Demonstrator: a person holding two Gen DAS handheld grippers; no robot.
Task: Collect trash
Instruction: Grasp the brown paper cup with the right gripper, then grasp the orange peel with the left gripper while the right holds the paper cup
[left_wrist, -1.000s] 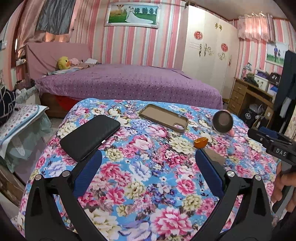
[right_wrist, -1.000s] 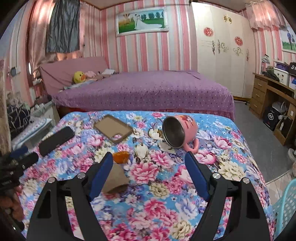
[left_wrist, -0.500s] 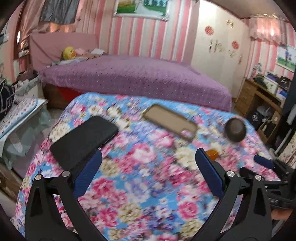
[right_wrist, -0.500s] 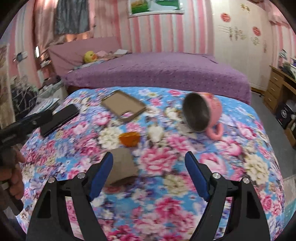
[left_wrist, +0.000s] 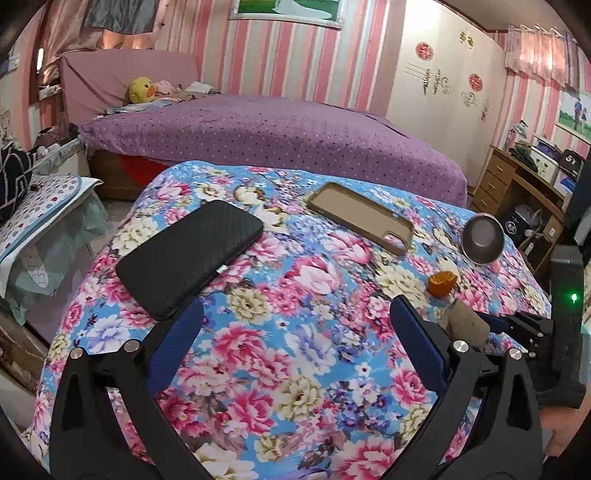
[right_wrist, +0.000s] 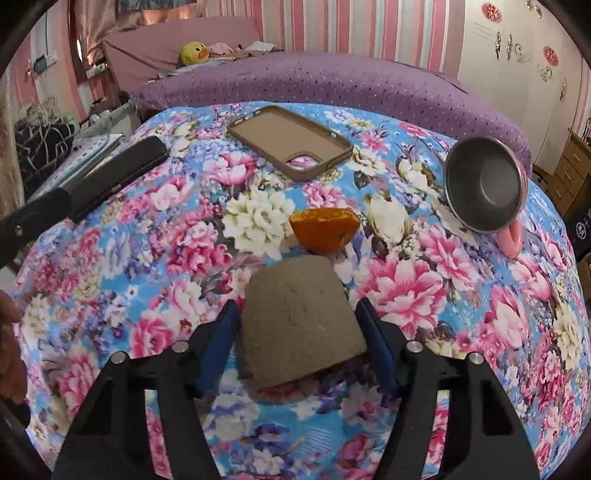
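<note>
Right tool (right_wrist: 297, 332) bracketed the brown cardboard scrap (right_wrist: 301, 325) lying on the floral table (right_wrist: 424, 295), fingers at both sides, contact uncertain, positioned for pickup. Orange peel (right_wrist: 324, 230) lay just ahead. Left tool (left_wrist: 295, 347) hovered spread, holding nothing, likely in reserve.

Count, on the floral table (right_wrist: 461, 295):
- 1 flattened cardboard tube (right_wrist: 301, 321) (left_wrist: 466, 325)
- 1 piece of orange peel (right_wrist: 325, 229) (left_wrist: 441, 283)
- 1 pink mug (right_wrist: 485, 188) (left_wrist: 483, 239), steel-lined, on its side
- 1 brown phone case (right_wrist: 290, 142) (left_wrist: 362, 217)
- 1 black textured case (left_wrist: 190, 256) (right_wrist: 118, 173)

Tools: 2, left tool (left_wrist: 295, 354) and right tool (right_wrist: 297, 347).

Beyond: 1 purple bed (left_wrist: 277, 129), 1 yellow duck plush (left_wrist: 140, 89) (right_wrist: 195, 52), 1 wooden desk (left_wrist: 517, 184).
</note>
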